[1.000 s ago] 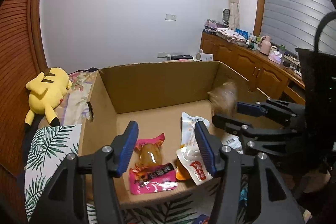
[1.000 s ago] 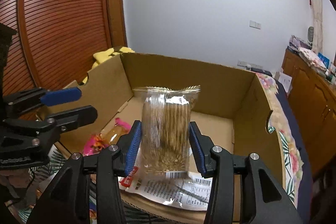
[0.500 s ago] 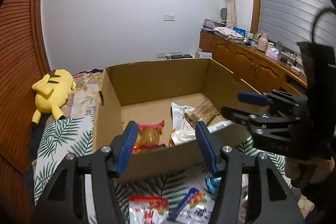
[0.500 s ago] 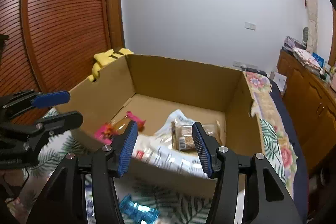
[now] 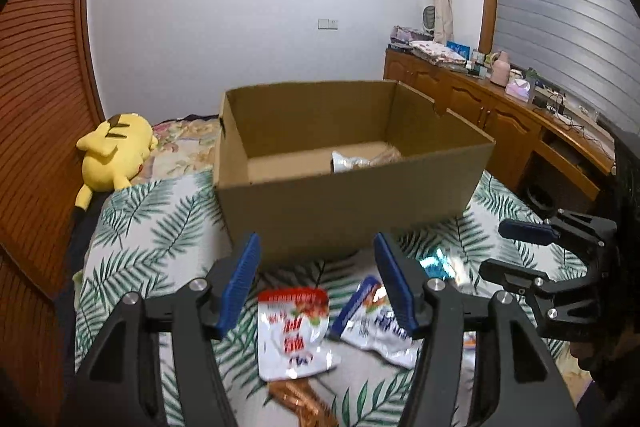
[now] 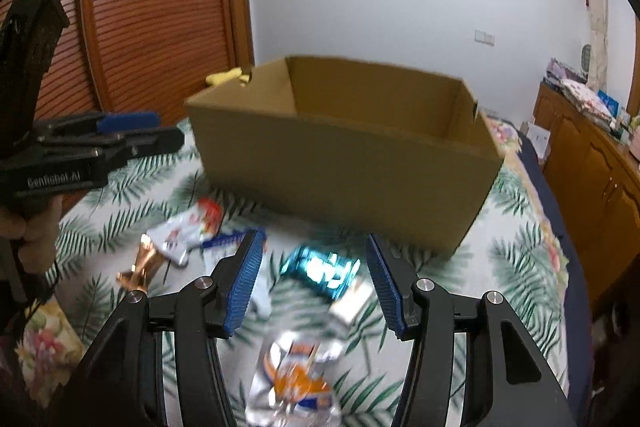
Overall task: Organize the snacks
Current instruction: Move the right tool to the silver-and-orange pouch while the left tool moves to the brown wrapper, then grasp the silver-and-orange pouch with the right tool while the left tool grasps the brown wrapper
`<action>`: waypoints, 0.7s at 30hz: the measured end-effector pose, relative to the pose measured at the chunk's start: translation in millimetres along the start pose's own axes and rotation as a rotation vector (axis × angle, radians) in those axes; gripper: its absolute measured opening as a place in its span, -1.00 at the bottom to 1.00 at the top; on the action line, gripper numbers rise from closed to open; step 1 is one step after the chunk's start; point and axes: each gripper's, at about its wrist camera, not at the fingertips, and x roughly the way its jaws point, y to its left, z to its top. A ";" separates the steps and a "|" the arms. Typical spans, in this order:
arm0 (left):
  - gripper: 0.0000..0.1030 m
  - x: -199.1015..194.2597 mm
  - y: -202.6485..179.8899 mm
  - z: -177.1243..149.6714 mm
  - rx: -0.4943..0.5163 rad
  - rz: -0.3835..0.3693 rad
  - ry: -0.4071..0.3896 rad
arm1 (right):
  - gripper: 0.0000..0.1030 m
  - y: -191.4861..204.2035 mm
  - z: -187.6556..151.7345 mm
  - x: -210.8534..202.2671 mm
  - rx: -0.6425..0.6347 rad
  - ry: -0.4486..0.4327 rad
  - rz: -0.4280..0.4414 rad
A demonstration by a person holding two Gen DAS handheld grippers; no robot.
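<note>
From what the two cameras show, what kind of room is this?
Most likely a bedroom at home: a bed with a palm-leaf cover, a yellow plush toy beside it, and a wooden sideboard along the wall.

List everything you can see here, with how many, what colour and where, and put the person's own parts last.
cardboard box: one, brown, open, on the bed behind the loose snacks
packets in the box: at least two, silver and tan, by the near wall
red and white packet: one, on the cover before the box
blue and white packet: one, beside it
teal packet: one, shiny, near the box
silver and orange packet: one, nearest the right camera
copper packet: one, left of the rest
bed cover: one, white with green leaves
plush toy: one, yellow, left of the box
cabinets: wooden, right wall
left tool: black, blue pads, opening, empty
right tool: same, open, empty
</note>
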 end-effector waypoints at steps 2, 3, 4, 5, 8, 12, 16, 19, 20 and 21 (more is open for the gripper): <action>0.17 1.0 1.4 -8.3 -0.005 0.003 0.016 | 0.07 1.1 -12.7 2.6 0.014 0.020 0.008; 0.18 2.0 2.4 -12.3 -0.007 0.006 0.024 | 0.07 2.0 -19.0 3.7 0.020 0.029 0.009; 0.18 3.6 3.6 -17.7 -0.008 0.010 0.037 | 0.07 3.0 -25.0 4.3 0.024 0.039 0.008; 0.18 5.1 3.9 -23.0 -0.008 0.014 0.048 | 0.07 3.8 -30.1 4.6 0.028 0.047 0.007; 0.18 10.3 6.2 -38.9 -0.014 0.029 0.081 | 0.07 3.7 -44.5 8.5 0.051 0.090 0.034; 0.18 15.3 9.9 -59.6 -0.037 0.033 0.118 | 0.07 6.3 -57.0 9.3 0.063 0.103 0.035; 0.18 18.7 12.6 -75.4 -0.042 0.051 0.149 | 0.07 4.8 -62.7 9.5 0.078 0.112 0.033; 0.18 20.9 14.3 -83.8 -0.053 0.056 0.166 | 0.10 4.3 -67.9 11.8 0.089 0.126 0.034; 0.18 22.0 14.9 -85.8 -0.055 0.057 0.172 | 0.13 3.9 -69.9 12.8 0.093 0.130 0.039; 0.18 23.7 14.8 -88.0 -0.055 0.062 0.181 | 0.14 3.7 -71.7 13.9 0.096 0.134 0.043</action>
